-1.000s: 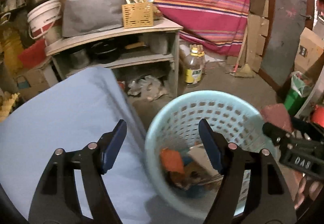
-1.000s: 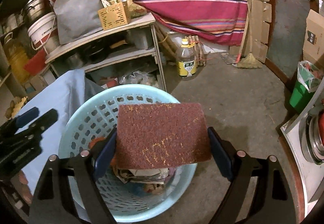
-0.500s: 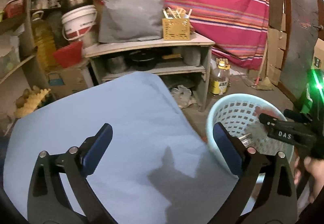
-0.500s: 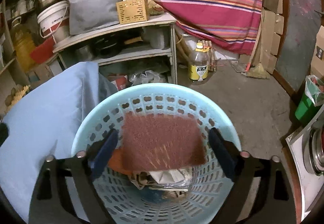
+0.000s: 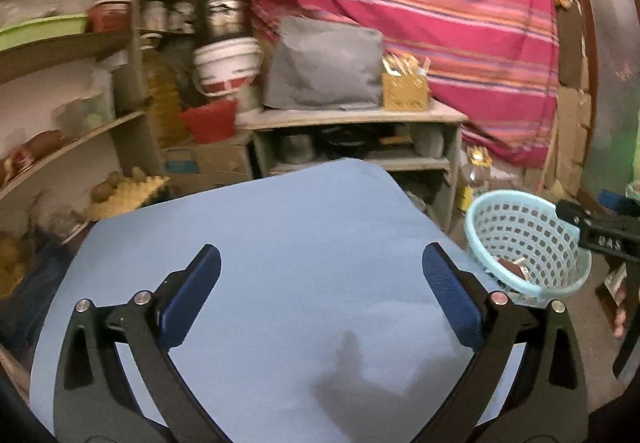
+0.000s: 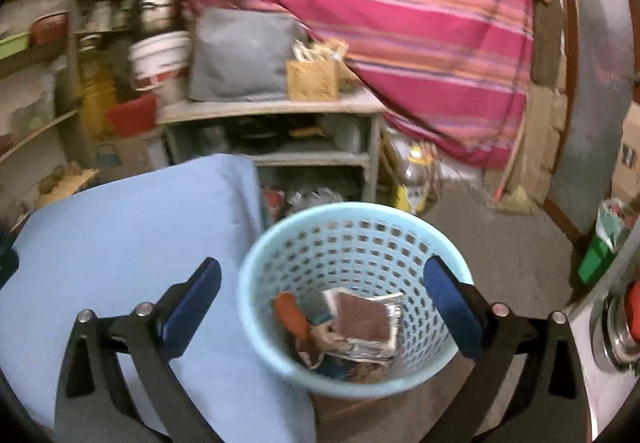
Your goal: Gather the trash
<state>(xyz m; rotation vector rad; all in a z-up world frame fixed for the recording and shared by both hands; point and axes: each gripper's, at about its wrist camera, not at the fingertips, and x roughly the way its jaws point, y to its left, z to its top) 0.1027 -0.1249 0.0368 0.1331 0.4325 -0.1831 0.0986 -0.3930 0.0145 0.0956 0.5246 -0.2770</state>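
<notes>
The left gripper (image 5: 320,295) tilts down over the light blue tabletop (image 5: 280,243), jaws spread wide with nothing between them; the pale blue laundry-style basket (image 5: 524,239) sits at its three o'clock. The right gripper (image 6: 320,299) angles down above that basket (image 6: 352,239), its jaws opening and empty; the brown scouring pad (image 6: 362,317) lies inside on crumpled paper, at six o'clock from the basket's far rim.

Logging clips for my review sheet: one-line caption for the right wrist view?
Open right tongs above a light-blue perforated plastic basket holding a brown scouring pad and paper scraps.
</notes>
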